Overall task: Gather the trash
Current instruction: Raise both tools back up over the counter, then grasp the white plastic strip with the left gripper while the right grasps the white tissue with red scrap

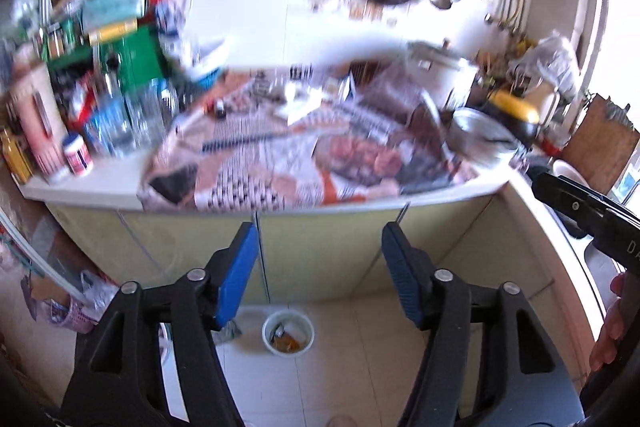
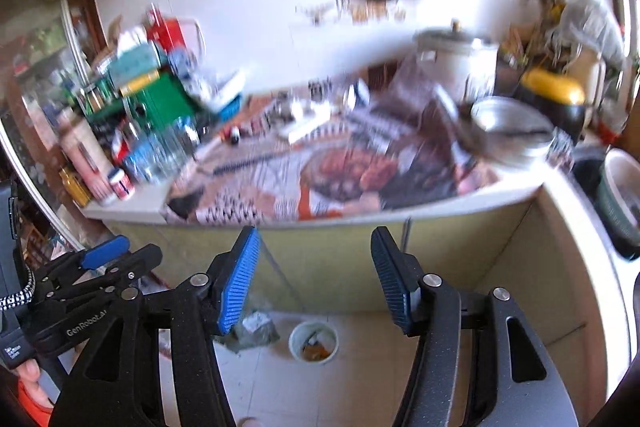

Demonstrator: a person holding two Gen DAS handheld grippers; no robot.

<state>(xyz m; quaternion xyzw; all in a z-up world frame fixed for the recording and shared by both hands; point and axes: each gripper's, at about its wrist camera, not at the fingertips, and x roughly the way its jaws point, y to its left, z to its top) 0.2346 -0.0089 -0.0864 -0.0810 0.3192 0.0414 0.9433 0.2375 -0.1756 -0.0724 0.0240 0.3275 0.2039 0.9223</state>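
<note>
- The left gripper (image 1: 318, 267) has its blue ribbed pads apart with nothing between them; the right gripper (image 2: 314, 273) is the same, jaws apart and empty.
- The trash already gathered sits in a small white cup (image 1: 288, 334) on the tiled floor (image 1: 360, 367), at 6 o'clock from both grippers, low between the finger frames and in front of the pale cabinet doors (image 1: 320, 259).
- The cup is round and upright with its open mouth up, holding orange-brown scraps; a grey crumpled wad (image 2: 256, 333) lies just beside it at its 9 o'clock.
- More likely trash lies at 12 o'clock on the counter: a wrinkled printed newspaper (image 1: 304, 163) spread flat, its long side running from 9 to 3 o'clock, with small bits on top too blurred to name.
- In my judgement neither hand is clearly nearer; both point at the counter's middle from side by side.
- A shiny metal bowl (image 1: 482, 137) stands at 2 o'clock, clear plastic bottles (image 1: 120, 125) at 10 o'clock.
</note>
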